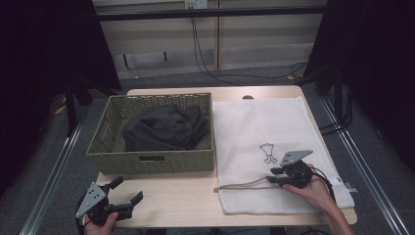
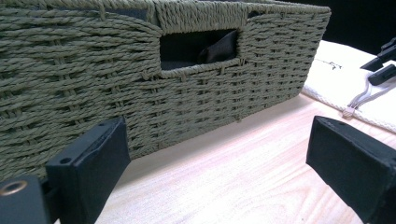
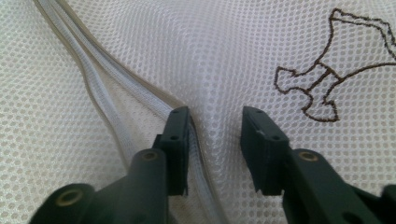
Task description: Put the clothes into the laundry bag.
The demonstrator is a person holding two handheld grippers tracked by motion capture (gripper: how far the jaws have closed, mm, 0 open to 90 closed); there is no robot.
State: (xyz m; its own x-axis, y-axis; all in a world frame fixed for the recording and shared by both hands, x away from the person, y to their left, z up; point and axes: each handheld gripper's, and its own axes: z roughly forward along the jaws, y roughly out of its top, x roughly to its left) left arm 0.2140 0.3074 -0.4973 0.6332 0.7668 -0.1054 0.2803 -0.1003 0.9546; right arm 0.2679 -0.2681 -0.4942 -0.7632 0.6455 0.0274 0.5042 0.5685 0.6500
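Observation:
A white mesh laundry bag (image 1: 264, 122) lies flat on the right half of the table, with a brown embroidered figure (image 3: 327, 79) on it. My right gripper (image 1: 273, 175) rests on the bag's near part, open, its jaws a small gap apart with a ridge of mesh (image 3: 210, 46) between them. Its left jaw sits right on the zipper (image 3: 116, 98), which runs toward the bag's near left corner (image 1: 244, 185). My left gripper (image 1: 128, 189) is wide open at the table's front left, empty, facing the basket's front wall (image 2: 93, 84).
A woven green basket (image 1: 151, 161) stands on the left half of the table and holds a crumpled dark garment (image 1: 164, 129), which shows through the handle hole (image 2: 219, 49). Bare wood (image 1: 186, 196) lies between the basket and the table's near edge.

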